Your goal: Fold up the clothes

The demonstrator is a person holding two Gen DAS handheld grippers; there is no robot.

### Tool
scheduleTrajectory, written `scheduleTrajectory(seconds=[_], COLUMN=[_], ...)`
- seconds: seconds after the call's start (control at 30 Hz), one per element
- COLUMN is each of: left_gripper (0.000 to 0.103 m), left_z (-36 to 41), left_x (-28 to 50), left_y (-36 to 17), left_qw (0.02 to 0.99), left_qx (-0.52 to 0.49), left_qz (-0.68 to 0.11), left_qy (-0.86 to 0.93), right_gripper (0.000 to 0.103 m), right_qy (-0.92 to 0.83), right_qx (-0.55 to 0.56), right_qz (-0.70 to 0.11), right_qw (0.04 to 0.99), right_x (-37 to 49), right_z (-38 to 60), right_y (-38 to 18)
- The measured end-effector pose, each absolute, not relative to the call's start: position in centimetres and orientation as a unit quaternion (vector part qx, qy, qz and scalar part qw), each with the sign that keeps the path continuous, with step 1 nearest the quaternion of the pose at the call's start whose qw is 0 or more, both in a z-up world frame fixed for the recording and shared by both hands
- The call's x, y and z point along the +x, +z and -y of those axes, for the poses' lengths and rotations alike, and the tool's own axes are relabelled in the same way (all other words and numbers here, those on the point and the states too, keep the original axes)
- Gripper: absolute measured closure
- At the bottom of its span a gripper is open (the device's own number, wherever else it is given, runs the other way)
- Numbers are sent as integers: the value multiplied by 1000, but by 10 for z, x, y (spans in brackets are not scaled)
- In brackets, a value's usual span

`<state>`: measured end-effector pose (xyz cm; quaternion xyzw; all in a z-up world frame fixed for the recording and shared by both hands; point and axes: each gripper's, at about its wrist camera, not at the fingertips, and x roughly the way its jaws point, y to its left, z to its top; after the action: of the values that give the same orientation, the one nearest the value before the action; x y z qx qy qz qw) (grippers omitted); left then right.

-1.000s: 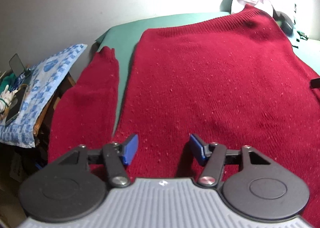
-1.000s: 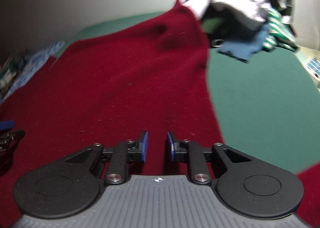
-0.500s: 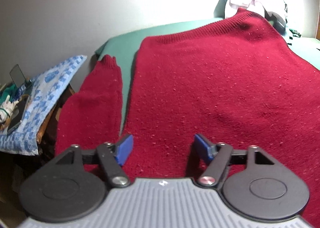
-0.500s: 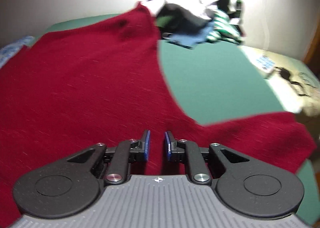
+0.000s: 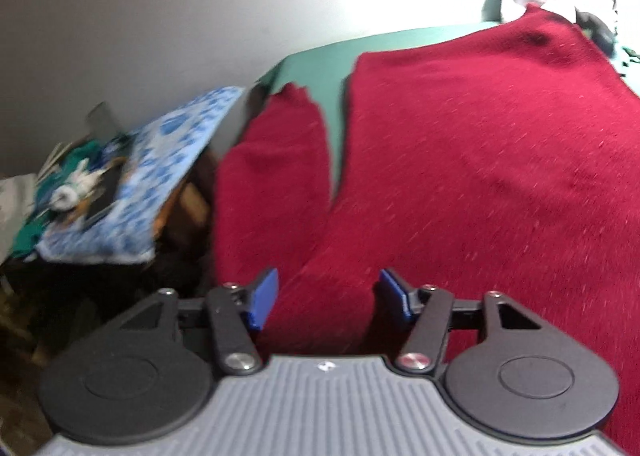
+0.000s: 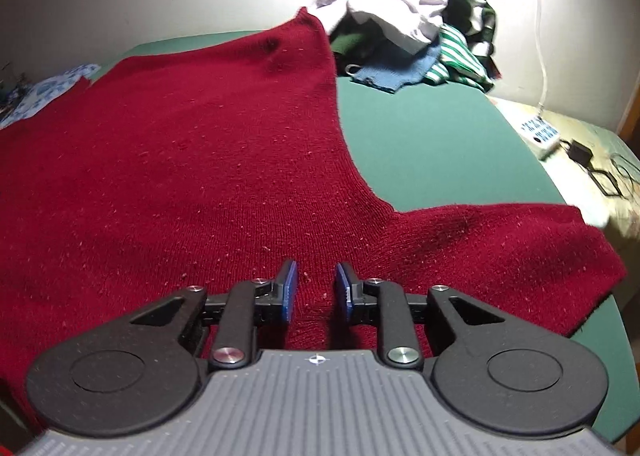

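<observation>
A red knitted sweater (image 5: 480,175) lies spread flat on a green surface (image 5: 320,59). Its left sleeve (image 5: 272,175) runs alongside the body and reaches the surface's left edge. My left gripper (image 5: 329,280) hovers over the spot where that sleeve joins the body. Its jaws are closing, and the pads press on nothing. In the right wrist view the sweater (image 6: 180,155) fills the left and middle, and its right sleeve (image 6: 500,244) stretches out sideways. My right gripper (image 6: 316,276) sits low over the cloth near that sleeve's root. Its jaws are opening from a narrow gap, with nothing pinched.
A heap of other clothes (image 6: 420,27) lies at the far end beside the sweater's hem. A white power strip (image 6: 540,131) and a black adapter (image 6: 580,149) lie on the right. Left of the surface, a blue patterned cloth (image 5: 160,163) covers a cluttered stand.
The left gripper slid left toward the sleeve; its jaws widened, then narrowed again. The right gripper moved right along the sweater, bringing the right sleeve into view, and its jaws parted a little.
</observation>
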<state>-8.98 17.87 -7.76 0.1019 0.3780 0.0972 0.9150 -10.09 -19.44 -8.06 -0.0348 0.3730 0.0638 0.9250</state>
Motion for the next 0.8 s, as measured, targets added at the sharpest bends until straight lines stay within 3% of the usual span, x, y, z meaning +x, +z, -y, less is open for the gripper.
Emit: scheduleTrajectory(seconds=[0.17,0.47,0.63,0.8], left_gripper=[44,44,44,43], left_z=[-171,-106,-82,-70], left_x=[-126,-180,-184,-177], left_y=[-46,-30,-46,-68], left_qw=[917,887,867,857], left_qx=[53,93,124,131], left_qz=[-386,-444,-467,-484], left_qy=[86,-86,-123,-119], right_gripper=[83,83,83,75], right_qy=[188,477,513,491], right_qx=[-37,-84,-112,-137], right_qz=[-366,-415,-407,-411], right_qw=[911,770,748,756], right_x=[-106,-131,-127,-129], right_z=[188,170,154,138], right_y=[-62,-47,-52,-64])
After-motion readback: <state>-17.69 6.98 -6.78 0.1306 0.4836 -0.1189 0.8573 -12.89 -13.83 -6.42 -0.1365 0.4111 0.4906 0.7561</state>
